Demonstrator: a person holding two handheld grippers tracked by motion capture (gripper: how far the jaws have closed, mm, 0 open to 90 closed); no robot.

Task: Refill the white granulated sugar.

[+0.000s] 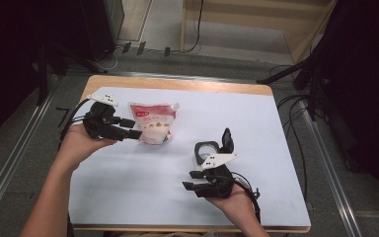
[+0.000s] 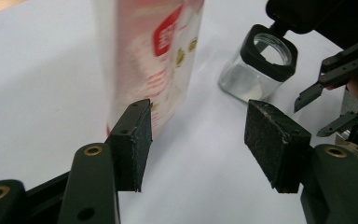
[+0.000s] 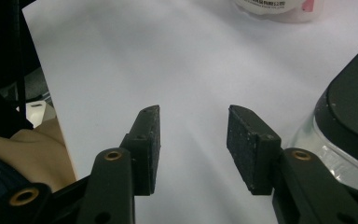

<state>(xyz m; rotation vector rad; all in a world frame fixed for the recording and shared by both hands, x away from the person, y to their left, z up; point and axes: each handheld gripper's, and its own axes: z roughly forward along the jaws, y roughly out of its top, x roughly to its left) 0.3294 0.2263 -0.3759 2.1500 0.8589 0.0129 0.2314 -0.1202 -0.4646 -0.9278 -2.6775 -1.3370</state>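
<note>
A white and red refill pouch (image 1: 153, 123) stands upright on the white table cover (image 1: 128, 192), left of centre. My left gripper (image 1: 134, 128) points at it from the left, jaws open. In the left gripper view the pouch (image 2: 154, 56) rises just past the left pad (image 2: 140, 140), with bare table between the pads around the left gripper's midpoint (image 2: 198, 130). A clear glass jar (image 1: 206, 149) with a black rim and a raised lid (image 1: 227, 139) sits at centre right. My right gripper (image 1: 188, 179) is just in front of it, open, pointing left. In the right gripper view, only table lies around the gripper's midpoint (image 3: 193, 135).
The jar (image 2: 256, 70) lies beyond the left gripper's right pad, and also shows at the right edge of the right gripper view (image 3: 349, 121). The wooden table edge (image 1: 177, 84) runs along the back. Cables (image 1: 296, 123) trail on the floor at the right.
</note>
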